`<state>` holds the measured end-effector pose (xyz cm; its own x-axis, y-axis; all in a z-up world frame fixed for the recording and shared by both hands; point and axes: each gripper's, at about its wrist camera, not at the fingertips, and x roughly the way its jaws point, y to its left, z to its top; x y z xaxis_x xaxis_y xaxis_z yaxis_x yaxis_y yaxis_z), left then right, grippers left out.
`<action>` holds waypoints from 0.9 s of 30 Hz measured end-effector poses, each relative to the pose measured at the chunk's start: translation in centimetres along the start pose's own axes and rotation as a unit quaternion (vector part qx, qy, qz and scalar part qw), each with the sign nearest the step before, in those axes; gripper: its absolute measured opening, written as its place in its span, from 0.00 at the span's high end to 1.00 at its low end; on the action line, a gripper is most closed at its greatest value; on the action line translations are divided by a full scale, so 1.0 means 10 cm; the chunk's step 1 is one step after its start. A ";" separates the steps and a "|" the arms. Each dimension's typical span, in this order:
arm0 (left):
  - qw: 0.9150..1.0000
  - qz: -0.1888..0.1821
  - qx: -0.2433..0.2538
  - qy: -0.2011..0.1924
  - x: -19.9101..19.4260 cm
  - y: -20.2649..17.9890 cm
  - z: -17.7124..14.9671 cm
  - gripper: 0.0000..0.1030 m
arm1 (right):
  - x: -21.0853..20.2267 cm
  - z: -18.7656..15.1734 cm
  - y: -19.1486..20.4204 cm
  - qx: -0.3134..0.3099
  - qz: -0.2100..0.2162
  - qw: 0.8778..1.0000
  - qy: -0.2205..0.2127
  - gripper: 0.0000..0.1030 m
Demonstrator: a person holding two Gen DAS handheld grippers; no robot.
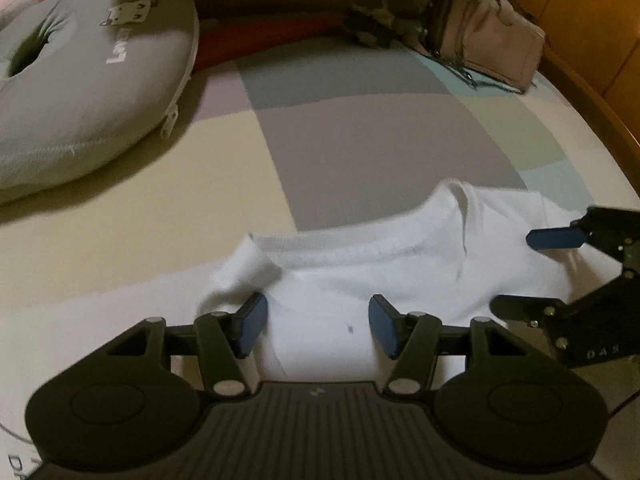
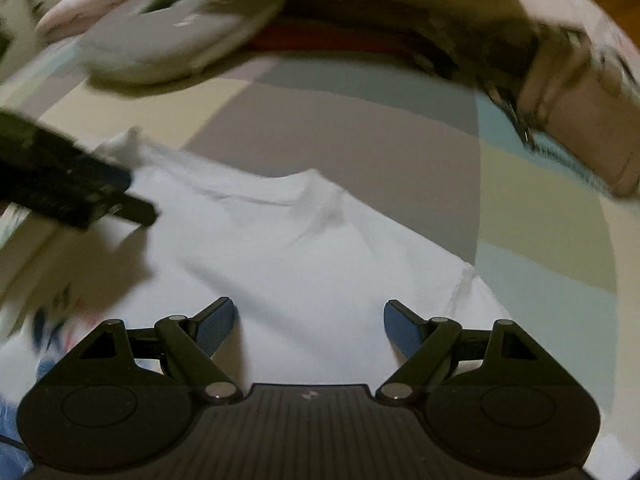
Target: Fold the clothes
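White garment (image 1: pixel 360 268) spread on patchwork bed cover (image 1: pixel 360 132), left claw (image 1: pixel 318 326) parted above its near edge, nothing gripped, right claw (image 1: pixel 516 270) parted at garment's right side, grey ring cushion (image 1: pixel 88 92) far left, beige bag (image 1: pixel 488 36) far right.

Bed clutter, non-task items
Grey ring cushion (image 1: pixel 80 92) w/ centre hole, 10 o'clock; red roll (image 1: pixel 264 34) behind it, 12 o'clock; taupe bag (image 1: pixel 484 36) w/ straps, 1 o'clock; pastel check sheet (image 1: pixel 360 128) underneath; orange-brown bed frame (image 1: pixel 592 60), 2 o'clock.

Two close wrist views angled down, both over one white shirt (image 1: pixel 360 264) on the bed (image 1: pixel 120 220).
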<state>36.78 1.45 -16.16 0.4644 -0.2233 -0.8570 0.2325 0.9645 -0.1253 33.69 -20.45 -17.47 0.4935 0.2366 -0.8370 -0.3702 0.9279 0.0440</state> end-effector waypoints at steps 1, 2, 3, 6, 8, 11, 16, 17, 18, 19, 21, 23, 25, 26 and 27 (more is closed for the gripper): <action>1.000 -0.001 -0.003 -0.002 0.02 0.02 0.04 0.40 | 0.04 0.04 -0.04 0.006 0.001 1.000 -0.005 0.11; 1.000 -0.002 -0.006 -0.003 0.05 0.04 0.08 0.40 | 0.07 0.08 -0.07 0.013 0.001 1.000 -0.009 0.10; 1.000 -0.006 -0.009 -0.002 0.07 0.06 0.11 0.38 | 0.11 0.12 -0.11 0.019 0.002 1.000 -0.014 0.07; 1.000 -0.015 -0.010 0.002 0.10 0.06 0.16 0.33 | 0.22 0.25 -0.21 0.036 0.005 0.999 -0.024 0.02; 1.000 -0.013 0.001 0.004 0.09 0.04 0.16 0.33 | 0.26 0.33 -0.20 0.032 0.001 0.999 -0.026 0.01; 1.000 -0.011 0.015 0.004 0.04 0.02 0.14 0.33 | 0.31 0.37 -0.21 0.040 -0.002 0.999 -0.024 0.02; 1.000 -0.019 0.020 -0.004 -0.18 -0.03 0.10 0.33 | 0.01 0.32 -0.25 0.049 0.008 0.998 -0.038 0.03; 1.000 -0.017 0.021 -0.008 -0.25 -0.05 0.08 0.33 | -0.06 0.30 -0.25 0.047 0.008 0.998 -0.039 0.03; 1.000 -0.016 0.023 -0.012 -0.32 -0.07 0.06 0.33 | -0.15 0.27 -0.25 0.048 0.007 0.998 -0.038 0.03; 1.000 -0.013 0.023 -0.015 -0.39 -0.09 0.03 0.33 | -0.23 0.23 -0.24 0.049 0.006 0.998 -0.037 0.03; 1.000 -0.008 0.020 -0.018 -0.54 -0.13 -0.05 0.32 | -0.40 0.13 -0.20 0.045 0.003 0.998 -0.032 0.03; 1.000 -0.005 0.017 -0.019 -0.67 -0.17 -0.14 0.31 | -0.56 0.02 -0.15 0.041 0.000 0.999 -0.026 0.03; 1.000 -0.002 0.014 -0.016 -0.82 -0.21 -0.25 0.31 | -0.73 -0.09 -0.09 0.036 -0.001 0.999 -0.020 0.03; 1.000 -0.001 0.013 -0.013 -0.90 -0.23 -0.32 0.31 | -0.80 -0.15 -0.06 0.035 0.000 0.999 -0.015 0.03; 1.000 0.000 0.013 -0.009 -0.97 -0.24 -0.38 0.30 | -0.88 -0.22 -0.02 0.036 0.003 0.999 -0.010 0.03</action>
<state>28.43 1.79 -9.46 0.4795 -0.2265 -0.8478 0.2542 0.9606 -0.1129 27.72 -23.36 -11.33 0.5076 0.2469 -0.8255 -0.3159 0.9447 0.0883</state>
